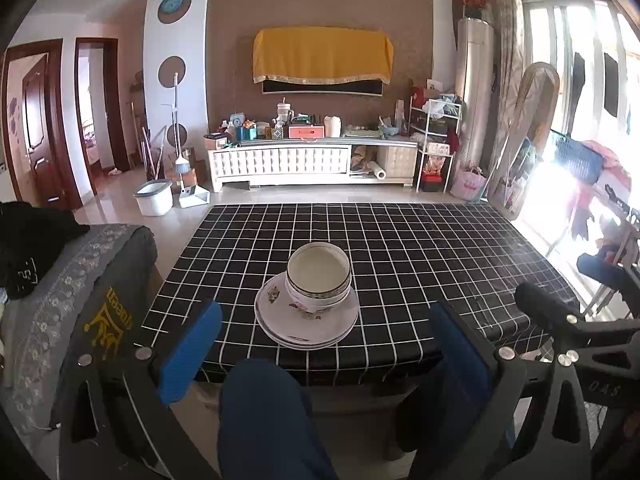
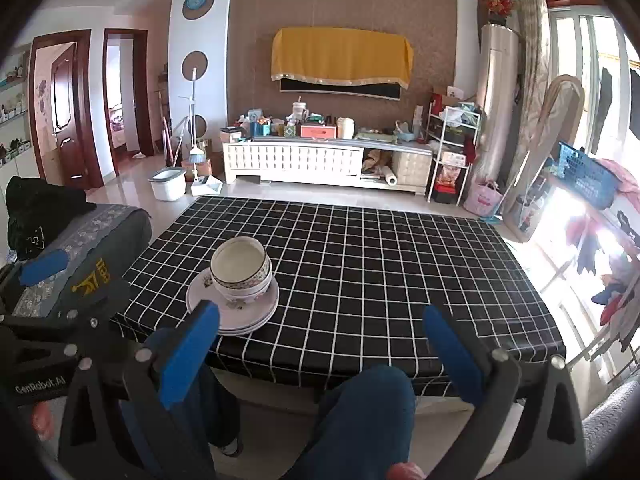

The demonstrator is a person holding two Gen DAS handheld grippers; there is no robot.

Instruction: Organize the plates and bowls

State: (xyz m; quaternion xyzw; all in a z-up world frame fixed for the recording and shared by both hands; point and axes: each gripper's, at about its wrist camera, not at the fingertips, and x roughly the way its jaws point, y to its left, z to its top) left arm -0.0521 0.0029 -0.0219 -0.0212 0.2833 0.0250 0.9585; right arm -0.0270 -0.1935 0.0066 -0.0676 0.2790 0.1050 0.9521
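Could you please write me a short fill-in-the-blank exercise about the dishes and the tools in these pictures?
1. The bowls are nested and stand on a stack of ____.
2. The plates rest on a black tablecloth with a white ____ pattern.
3. The left tool and the right tool both have their jaws ____.
4. Each tool's pads are coloured ____.

Missing words: plates; grid; open; blue

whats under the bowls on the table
The stacked bowls sit on a stack of white floral plates, which rests on the checked tablecloth. The plate centres are covered by the bowls, so any pattern there is hidden.
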